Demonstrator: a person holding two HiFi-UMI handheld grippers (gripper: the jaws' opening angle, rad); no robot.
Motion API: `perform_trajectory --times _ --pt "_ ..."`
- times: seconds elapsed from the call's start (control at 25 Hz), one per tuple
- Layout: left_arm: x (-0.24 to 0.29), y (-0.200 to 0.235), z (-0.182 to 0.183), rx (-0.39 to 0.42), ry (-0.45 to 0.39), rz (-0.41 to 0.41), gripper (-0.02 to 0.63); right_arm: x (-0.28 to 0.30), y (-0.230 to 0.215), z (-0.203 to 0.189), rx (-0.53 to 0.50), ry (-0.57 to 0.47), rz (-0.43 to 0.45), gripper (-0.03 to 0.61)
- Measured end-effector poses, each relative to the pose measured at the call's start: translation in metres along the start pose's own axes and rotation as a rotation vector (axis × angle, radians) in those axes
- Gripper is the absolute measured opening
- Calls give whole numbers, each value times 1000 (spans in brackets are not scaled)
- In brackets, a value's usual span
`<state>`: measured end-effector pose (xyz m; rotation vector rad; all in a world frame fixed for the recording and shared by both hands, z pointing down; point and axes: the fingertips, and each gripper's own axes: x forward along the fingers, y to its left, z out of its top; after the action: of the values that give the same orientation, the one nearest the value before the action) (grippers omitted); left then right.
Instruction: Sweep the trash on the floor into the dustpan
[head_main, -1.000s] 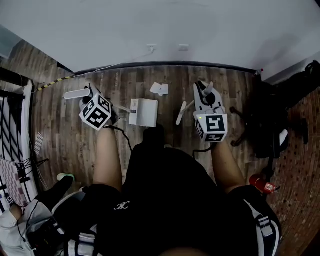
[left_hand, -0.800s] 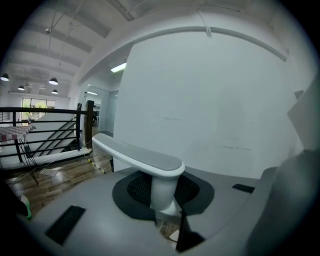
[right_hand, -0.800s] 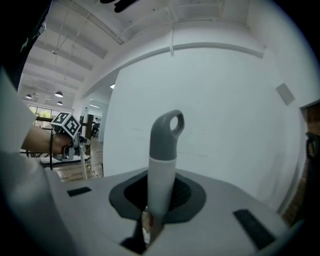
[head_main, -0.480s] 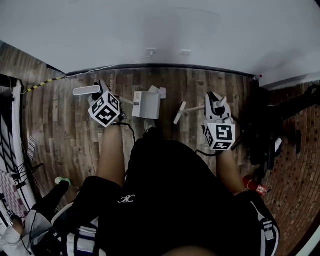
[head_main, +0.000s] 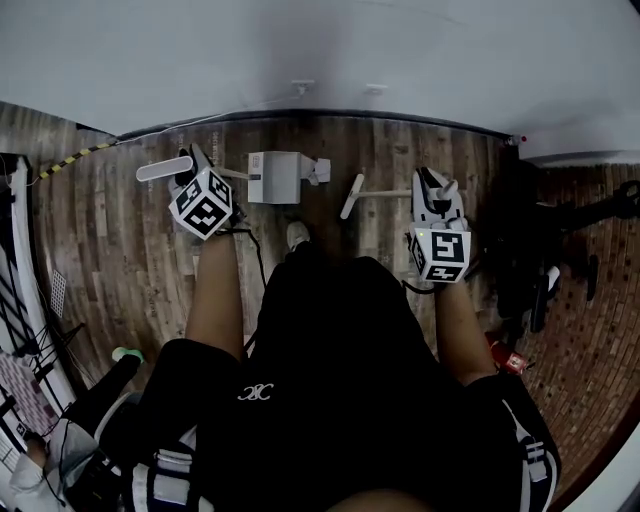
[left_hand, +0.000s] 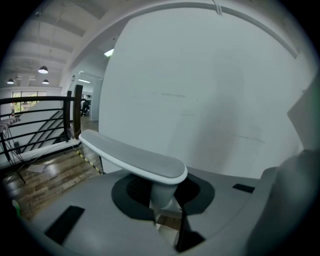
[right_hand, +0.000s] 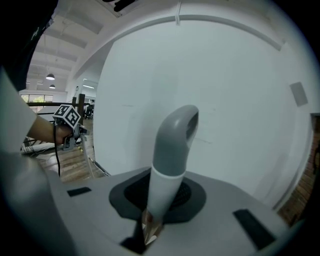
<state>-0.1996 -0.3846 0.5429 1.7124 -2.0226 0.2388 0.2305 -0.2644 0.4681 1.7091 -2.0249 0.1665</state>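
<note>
Here, the left tongs (head_main: 195, 180) clench the flat grey-topped handle of a white boxy dustpan (head_main: 277, 177) standing on the wood floor (head_main: 130, 250), the right tongs (head_main: 432, 195) clench a white broom (head_main: 351, 196) by its grey hooked handle, and a white scrap of trash (head_main: 320, 170) lies just beside the dustpan near the wall (head_main: 320, 50).

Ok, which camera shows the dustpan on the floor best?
The head view: the white dustpan shows whole against the wooden floor. The left gripper view shows only its handle grip, held in the left tool; the right gripper view misses the pan.
</note>
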Motion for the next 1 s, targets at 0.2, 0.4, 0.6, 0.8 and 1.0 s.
perform_trajectory --times 0.2,0.4,0.6,0.8,1.0 --pt "21 -2 -16 34 4 18 72 22 7 -2 -57 14 33 46" --pt "34 17 -22 8 0 96 72 44 16 -3 -137 13 94 46" --pt "47 33 -31 -18 6 166 72 80 21 -14 -221 59 179 46" --pt "50 35 -58 -27 28 211 72 108 15 -21 -258 95 213 46" --pt "52 15 -63 31 -18 187 72 130 15 -18 -241 86 201 46"
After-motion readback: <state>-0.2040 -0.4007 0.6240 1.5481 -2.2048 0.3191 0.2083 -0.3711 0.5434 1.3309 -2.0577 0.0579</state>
